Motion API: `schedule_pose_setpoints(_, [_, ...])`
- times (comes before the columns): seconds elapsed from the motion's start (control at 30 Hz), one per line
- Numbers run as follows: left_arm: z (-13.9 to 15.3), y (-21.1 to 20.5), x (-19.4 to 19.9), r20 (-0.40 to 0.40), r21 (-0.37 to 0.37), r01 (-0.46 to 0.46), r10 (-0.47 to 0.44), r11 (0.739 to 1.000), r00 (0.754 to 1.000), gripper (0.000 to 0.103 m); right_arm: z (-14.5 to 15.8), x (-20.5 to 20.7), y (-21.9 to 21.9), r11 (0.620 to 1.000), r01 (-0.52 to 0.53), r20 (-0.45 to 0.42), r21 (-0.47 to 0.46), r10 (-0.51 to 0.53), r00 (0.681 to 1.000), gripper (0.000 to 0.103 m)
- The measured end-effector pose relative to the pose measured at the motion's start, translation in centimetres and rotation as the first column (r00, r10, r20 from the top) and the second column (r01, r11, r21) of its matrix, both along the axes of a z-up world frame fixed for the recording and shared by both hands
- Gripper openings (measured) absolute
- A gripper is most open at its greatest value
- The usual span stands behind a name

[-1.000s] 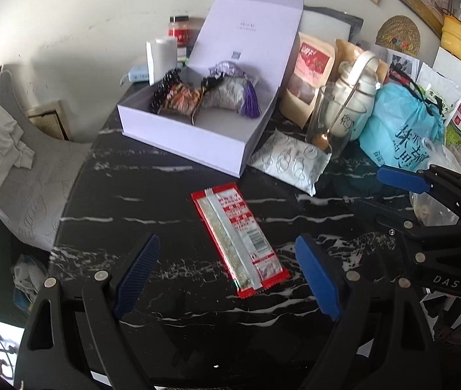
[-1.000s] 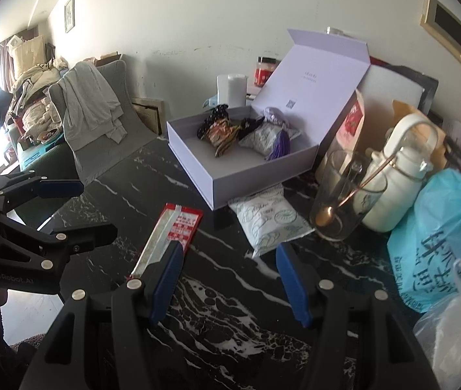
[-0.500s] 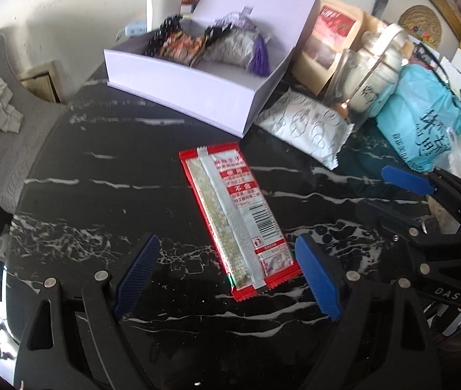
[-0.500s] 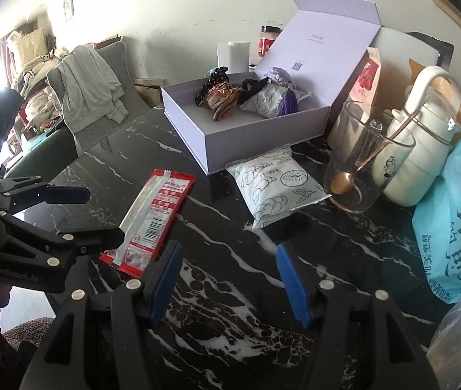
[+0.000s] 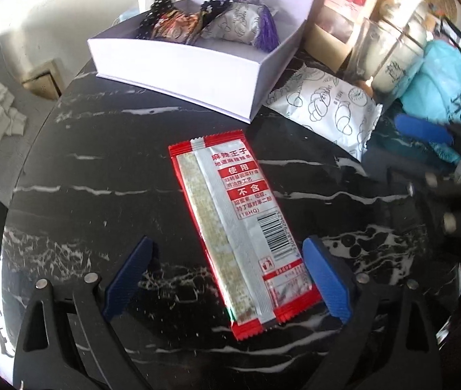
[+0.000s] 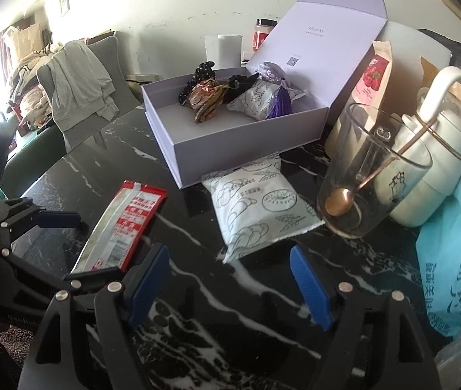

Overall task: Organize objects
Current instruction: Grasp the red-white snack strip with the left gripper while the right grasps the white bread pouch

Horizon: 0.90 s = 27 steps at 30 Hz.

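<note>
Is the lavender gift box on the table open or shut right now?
Open. The lavender gift box has its hinged lid standing up behind it, and the hair ties and packets inside its tray are exposed.

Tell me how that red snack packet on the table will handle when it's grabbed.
The red snack packet lies flat and thin on the black marble table, so it probably flexes and droops if held by one end. Its glossy film looks slippery. It seems light, so the left gripper, jaws opening around its near end, may just push it along.
</note>
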State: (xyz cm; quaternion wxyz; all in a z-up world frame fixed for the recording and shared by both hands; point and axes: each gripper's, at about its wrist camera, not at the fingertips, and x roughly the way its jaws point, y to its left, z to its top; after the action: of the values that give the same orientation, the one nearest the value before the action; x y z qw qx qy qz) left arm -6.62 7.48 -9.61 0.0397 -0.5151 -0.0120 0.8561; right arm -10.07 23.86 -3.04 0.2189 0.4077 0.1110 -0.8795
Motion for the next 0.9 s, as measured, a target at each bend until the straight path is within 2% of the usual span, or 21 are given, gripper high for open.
schedule_pose_setpoints(0.23, [-0.3, -0.2, -0.3, -0.032, -0.041, 0.054, -0.055, 0.998, 0.998, 0.091, -0.2, -2.6, -0.7, 0.999, -0.009, -0.003, 0.034, 0.009, 1.0, 0.081])
schedule_pose_setpoints(0.33, [-0.1, -0.8, -0.6, -0.034, -0.039, 0.068, -0.07, 0.997, 0.997, 0.082, -0.3, -3.8, -1.1, 0.999, -0.012, -0.001, 0.052, 0.012, 1.0, 0.081])
schedule_pose_setpoints(0.4, [0.2, -1.5, -0.8, -0.036, -0.035, 0.067, -0.068, 0.997, 0.997, 0.07, -0.4, -4.5, -1.3, 0.998, -0.019, 0.006, 0.058, 0.019, 1.0, 0.081])
schedule_pose_setpoints(0.47, [0.3, -2.3, -1.1, -0.038, -0.026, 0.064, -0.065, 0.998, 0.997, 0.064, -0.6, -5.2, -1.6, 0.997, -0.023, 0.006, 0.076, 0.022, 1.0, 0.081])
schedule_pose_setpoints(0.67, [0.6, -3.9, -2.1, -0.041, 0.049, 0.115, -0.113, 0.992, 0.993, 0.064, -1.5, -6.7, -2.4, 0.995, -0.046, 0.039, 0.092, 0.042, 0.998, 0.081])
schedule_pose_setpoints(0.9, [0.3, -2.6, -2.8, -0.052, -0.03, 0.153, -0.155, 0.988, 0.987, 0.071, -2.7, -7.3, -2.8, 0.989, -0.036, 0.068, 0.142, 0.027, 0.997, 0.081])
